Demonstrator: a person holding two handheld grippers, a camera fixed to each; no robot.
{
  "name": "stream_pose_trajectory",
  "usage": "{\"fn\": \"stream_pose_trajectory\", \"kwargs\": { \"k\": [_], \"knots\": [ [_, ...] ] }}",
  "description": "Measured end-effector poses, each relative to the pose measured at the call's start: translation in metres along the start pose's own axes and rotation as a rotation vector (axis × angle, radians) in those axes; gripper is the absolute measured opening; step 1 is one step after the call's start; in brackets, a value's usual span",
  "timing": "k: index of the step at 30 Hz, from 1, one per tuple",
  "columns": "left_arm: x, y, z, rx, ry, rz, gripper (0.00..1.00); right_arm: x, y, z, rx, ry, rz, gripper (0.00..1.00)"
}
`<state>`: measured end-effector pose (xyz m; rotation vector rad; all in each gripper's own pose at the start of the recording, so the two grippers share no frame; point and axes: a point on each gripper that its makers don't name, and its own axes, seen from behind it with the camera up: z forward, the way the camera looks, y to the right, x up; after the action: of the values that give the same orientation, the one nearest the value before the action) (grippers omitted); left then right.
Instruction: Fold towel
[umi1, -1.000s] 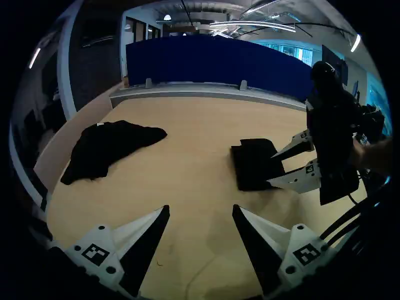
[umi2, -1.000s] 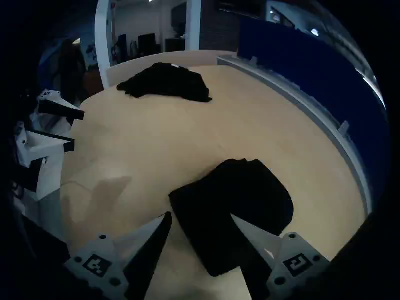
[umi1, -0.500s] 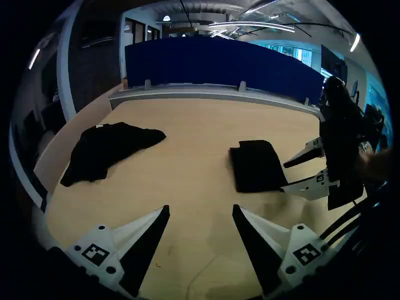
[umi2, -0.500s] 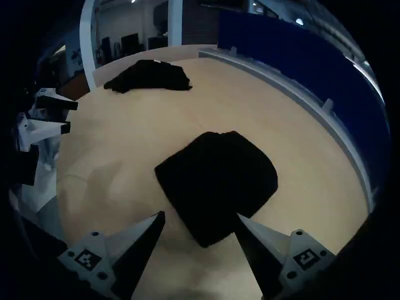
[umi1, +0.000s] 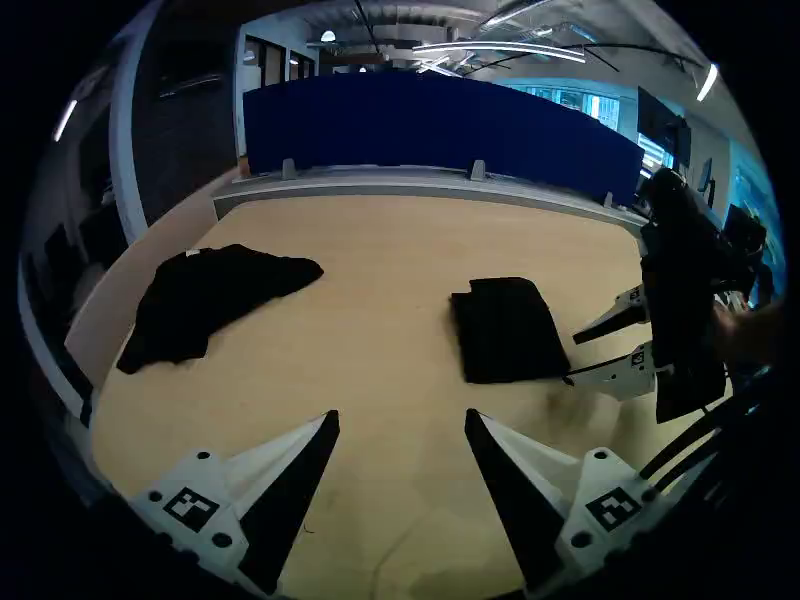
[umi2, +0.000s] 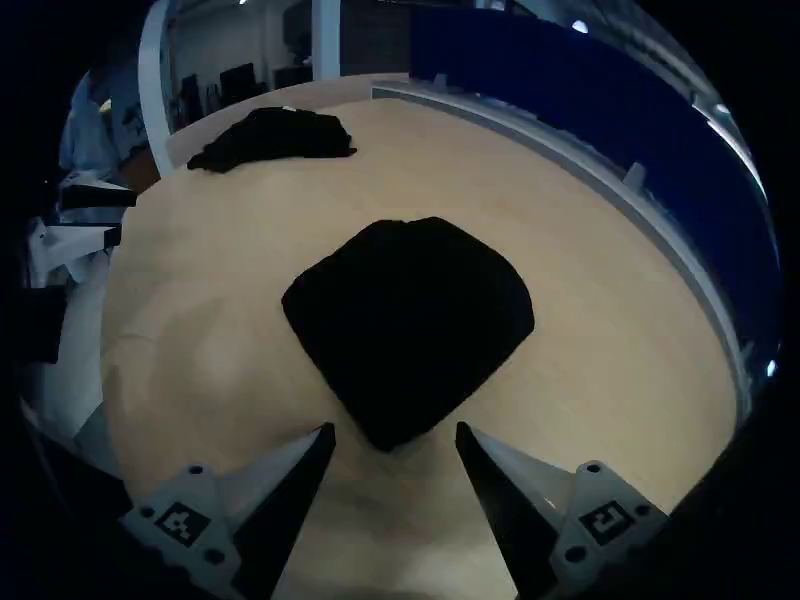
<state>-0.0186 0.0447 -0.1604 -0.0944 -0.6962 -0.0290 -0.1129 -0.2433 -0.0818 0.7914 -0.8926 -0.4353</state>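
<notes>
Far left on table (umi1: 380, 240): crumpled black cloth (umi1: 210, 300). Low centre: left gripper (umi1: 400, 415), spread wide, gripping nothing. Right of centre: towel (umi1: 505, 328), folded, lying flat. Farther right: right gripper (umi1: 572, 358), parted too, right at towel's edge, nothing clamped.

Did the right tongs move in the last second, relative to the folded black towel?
Yes. In the left gripper view, the right tongs drew back rightward off the folded towel; their tips now lie by its right edge.
</notes>
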Motion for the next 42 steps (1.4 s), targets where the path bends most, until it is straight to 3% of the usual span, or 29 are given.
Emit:
{"fn": "stream_pose_trajectory", "kwargs": {
  "k": [6,18,26,28,36,42],
  "knots": [
    [0.001,0.0,0.0,0.001,0.0,-0.001,0.94,-0.002,-0.001,0.002,0.007,-0.001,0.012,0.84],
    [-0.001,0.001,-0.001,0.001,-0.001,-0.003,0.93,-0.011,-0.006,0.004,0.024,-0.017,0.028,0.48],
    [0.001,0.001,0.0,0.0,0.0,-0.003,0.93,-0.015,-0.01,0.004,0.033,-0.02,0.029,0.41],
    [0.002,0.001,0.0,0.0,0.0,-0.003,0.93,-0.015,-0.009,0.004,0.029,-0.02,0.032,0.3],
    [0.002,0.001,0.001,-0.002,0.0,0.0,0.94,-0.014,-0.008,0.005,0.025,-0.015,0.04,0.05],
    [0.003,0.002,0.001,-0.002,0.0,0.002,0.93,-0.012,-0.007,0.003,0.026,-0.005,0.038,0.03]
  ]
}}
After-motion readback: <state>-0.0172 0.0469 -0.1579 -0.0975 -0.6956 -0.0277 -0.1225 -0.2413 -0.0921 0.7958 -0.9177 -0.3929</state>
